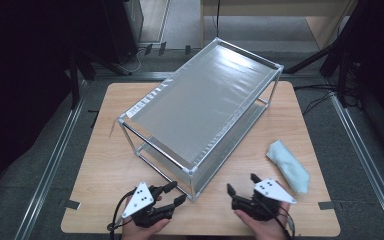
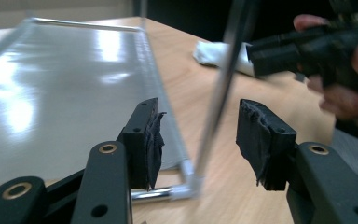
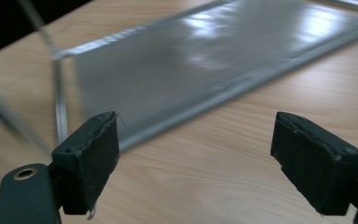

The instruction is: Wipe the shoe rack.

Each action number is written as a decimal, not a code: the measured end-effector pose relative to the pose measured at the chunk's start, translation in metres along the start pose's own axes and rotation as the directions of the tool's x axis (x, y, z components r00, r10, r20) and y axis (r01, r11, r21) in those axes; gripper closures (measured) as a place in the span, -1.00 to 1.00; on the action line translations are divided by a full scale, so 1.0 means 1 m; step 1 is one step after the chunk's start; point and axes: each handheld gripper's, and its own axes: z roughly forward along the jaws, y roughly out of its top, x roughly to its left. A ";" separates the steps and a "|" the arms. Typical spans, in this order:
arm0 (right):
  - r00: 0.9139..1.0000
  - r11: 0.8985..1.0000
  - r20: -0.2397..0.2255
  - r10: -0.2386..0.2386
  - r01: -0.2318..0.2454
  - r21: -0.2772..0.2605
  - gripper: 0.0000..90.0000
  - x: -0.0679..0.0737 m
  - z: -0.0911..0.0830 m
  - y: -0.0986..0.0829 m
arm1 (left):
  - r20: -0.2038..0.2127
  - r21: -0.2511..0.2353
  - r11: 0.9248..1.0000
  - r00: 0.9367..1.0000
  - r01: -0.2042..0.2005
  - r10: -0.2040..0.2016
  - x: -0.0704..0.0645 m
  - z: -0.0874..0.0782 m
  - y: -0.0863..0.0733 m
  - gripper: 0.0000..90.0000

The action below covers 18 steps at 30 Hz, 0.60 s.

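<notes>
**Both grippers poised at the rack's near corner**

The two-tier silver metal-framed rack with grey sheet shelves (image 1: 200,107) stood at the middle of the light wooden table (image 1: 105,165), one corner pointing toward the person. The left gripper (image 1: 175,194) hovered just beside that near corner, jaws apart, and in the left gripper view the corner's upright chrome post (image 2: 214,112) stood between the pads without touching either. The right gripper (image 1: 240,184) hung on the other side of the same corner, jaws wide apart, holding nothing. A crumpled pale blue cloth (image 1: 288,165) lay to the right of the rack, well apart from it.

To do this well, the left gripper would probably want to close squarely on the post (low down, near the joint, where it flexes least), while the right took a rail nearby.

The rack's lower shelf was largely hidden beneath the upper one. Both gripper views were blurred, so the post's exact distance from the pads was hard to judge.
</notes>
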 end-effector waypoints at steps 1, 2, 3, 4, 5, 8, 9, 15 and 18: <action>1.000 1.000 -0.027 -0.016 0.016 -0.001 -0.66 0.009 0.004 0.000 | -0.021 -0.003 1.000 1.000 0.015 -0.015 0.005 -0.004 0.000 0.10; 0.998 1.000 -0.048 -0.029 0.029 -0.003 -0.67 0.017 0.008 -0.001 | -0.045 -0.004 1.000 0.999 0.030 -0.030 0.011 -0.008 -0.001 0.10; 0.997 0.999 -0.068 -0.044 0.043 -0.007 -0.67 0.025 0.011 -0.001 | -0.071 -0.004 0.999 0.997 0.042 -0.043 0.016 -0.011 -0.002 0.10; 0.995 0.999 -0.085 -0.053 0.052 -0.009 -0.67 0.033 0.013 -0.001 | -0.090 -0.009 0.998 0.994 0.057 -0.057 0.021 -0.014 -0.003 0.11; 0.993 0.998 -0.102 -0.061 0.060 -0.010 -0.67 0.039 0.016 -0.002 | -0.106 -0.010 0.998 0.992 0.067 -0.067 0.024 -0.016 -0.003 0.11; 0.983 0.998 -0.169 -0.068 0.068 -0.007 -0.67 0.054 0.025 -0.002 | -0.175 -0.009 0.994 0.978 0.112 -0.112 0.037 -0.023 -0.006 0.11; 0.981 0.998 -0.184 -0.064 0.064 -0.002 -0.67 0.058 0.027 -0.002 | -0.193 -0.009 0.992 0.974 0.122 -0.122 0.040 -0.024 -0.008 0.11; 0.975 0.995 -0.199 -0.095 0.099 0.012 -0.33 0.077 0.042 -0.004 | -0.247 -0.012 0.990 0.959 0.141 -0.140 0.048 -0.030 -0.012 0.10; 0.985 0.996 -0.159 -0.070 0.079 0.051 -0.18 0.078 0.049 -0.006 | -0.271 -0.003 0.990 0.953 0.139 -0.135 0.050 -0.034 -0.015 0.10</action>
